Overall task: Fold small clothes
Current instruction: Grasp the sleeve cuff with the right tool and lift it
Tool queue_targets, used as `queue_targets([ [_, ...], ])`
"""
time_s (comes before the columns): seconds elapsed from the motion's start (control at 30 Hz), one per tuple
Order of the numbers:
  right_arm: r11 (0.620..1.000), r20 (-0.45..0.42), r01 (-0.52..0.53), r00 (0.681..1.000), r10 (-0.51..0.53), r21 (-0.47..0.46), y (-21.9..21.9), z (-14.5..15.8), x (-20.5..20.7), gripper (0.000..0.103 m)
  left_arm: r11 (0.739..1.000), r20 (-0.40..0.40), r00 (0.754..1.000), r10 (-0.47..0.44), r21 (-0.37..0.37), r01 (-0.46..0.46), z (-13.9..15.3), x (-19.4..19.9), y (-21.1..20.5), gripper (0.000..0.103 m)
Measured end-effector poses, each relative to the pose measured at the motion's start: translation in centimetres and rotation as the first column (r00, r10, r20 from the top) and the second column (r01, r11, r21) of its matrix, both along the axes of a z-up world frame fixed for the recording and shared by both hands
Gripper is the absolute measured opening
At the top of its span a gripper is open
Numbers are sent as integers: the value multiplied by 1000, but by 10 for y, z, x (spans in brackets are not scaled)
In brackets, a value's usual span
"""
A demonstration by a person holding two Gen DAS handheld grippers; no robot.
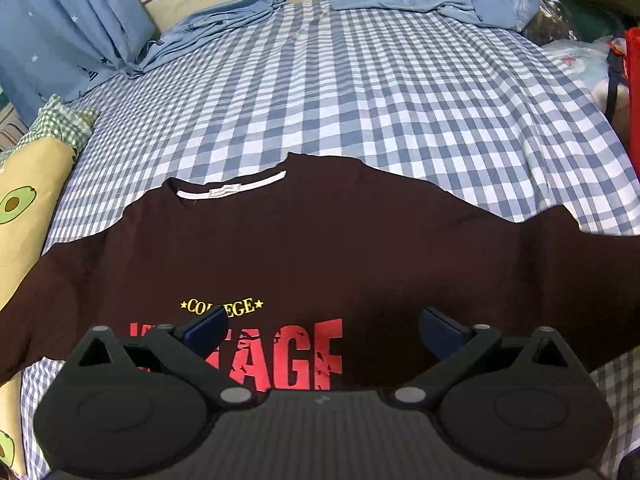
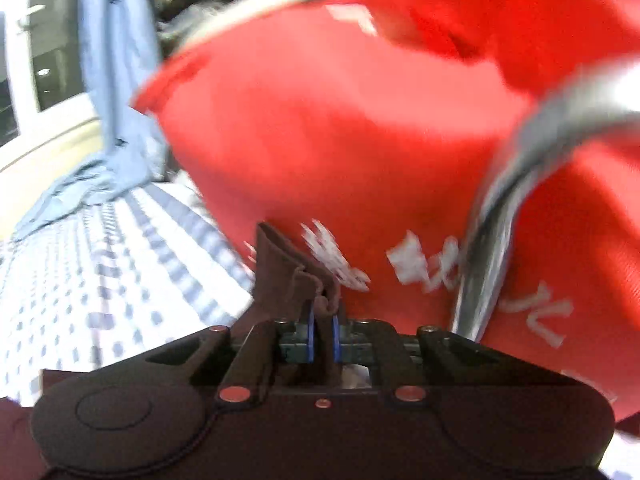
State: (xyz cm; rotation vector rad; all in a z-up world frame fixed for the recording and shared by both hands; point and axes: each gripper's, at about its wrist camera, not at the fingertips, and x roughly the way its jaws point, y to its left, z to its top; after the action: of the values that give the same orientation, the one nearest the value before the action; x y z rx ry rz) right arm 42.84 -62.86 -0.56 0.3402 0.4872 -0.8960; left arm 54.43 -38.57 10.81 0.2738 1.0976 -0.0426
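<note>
Two grippers, two different jobs right now. My right gripper (image 2: 324, 330) has its blue pads clamped on a bunched edge of the dark maroon T-shirt (image 1: 320, 248); in the right wrist view a fold of that fabric (image 2: 288, 276) stands up between the pads toward twelve o'clock, so I judge the pinch is firm enough to carry the cloth. Just behind it, from about eleven round to three o'clock, hangs a red bag (image 2: 360, 140) with white lettering and a grey handle (image 2: 492, 248), blurred, so I cannot say whether the fabric touches it.

My left gripper (image 1: 322, 326) hovers with its jaws spread wide and nothing between them, above the chest print, where the red letters (image 1: 288, 356) and the yellow "COLLEGE" line (image 1: 222, 306) show between its fingers. I hold it open there, I think, to come down on the near part of the shirt and match the right hand's grip for the fold.

That shirt lies face up and spread flat on the blue-and-white checked sheet (image 1: 360, 92), collar (image 1: 232, 191) toward eleven o'clock, one sleeve running off toward three o'clock. Blue curtain fabric (image 1: 224, 20) is heaped at twelve o'clock, and an avocado-print pillow (image 1: 28, 184) sits at nine. Folding has barely begun: only one edge is lifted.
</note>
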Motion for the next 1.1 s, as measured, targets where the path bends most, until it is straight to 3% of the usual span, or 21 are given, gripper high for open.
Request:
queue_targets([
  [0.13, 996, 28, -69, 997, 71, -61, 18, 41, -5, 8, 1000, 7, 1000, 6, -17, -6, 9, 3, 13, 102],
  [0.27, 990, 75, -71, 994, 81, -119, 26, 87, -15, 8, 1000, 15, 1000, -5, -23, 5, 15, 5, 30, 102],
  [0.47, 995, 121, -48, 991, 58, -86, 34, 131, -31, 8, 997, 15, 1000, -8, -70, 9, 27, 11, 70, 102],
  [0.7, 964, 174, -201, 958, 230, -172, 119, 178, -32, 8, 987, 63, 998, -1, -160, 11, 54, 20, 133, 102],
  [0.9, 882, 143, -417, 880, 452, -222, 232, 177, -4, 8, 969, 94, 994, 49, -246, -25, 69, 30, 196, 102],
  [1.1, 798, 91, -586, 795, 600, -142, 326, 134, 33, 8, 969, 112, 988, 103, -234, -74, 64, 38, 247, 102],
])
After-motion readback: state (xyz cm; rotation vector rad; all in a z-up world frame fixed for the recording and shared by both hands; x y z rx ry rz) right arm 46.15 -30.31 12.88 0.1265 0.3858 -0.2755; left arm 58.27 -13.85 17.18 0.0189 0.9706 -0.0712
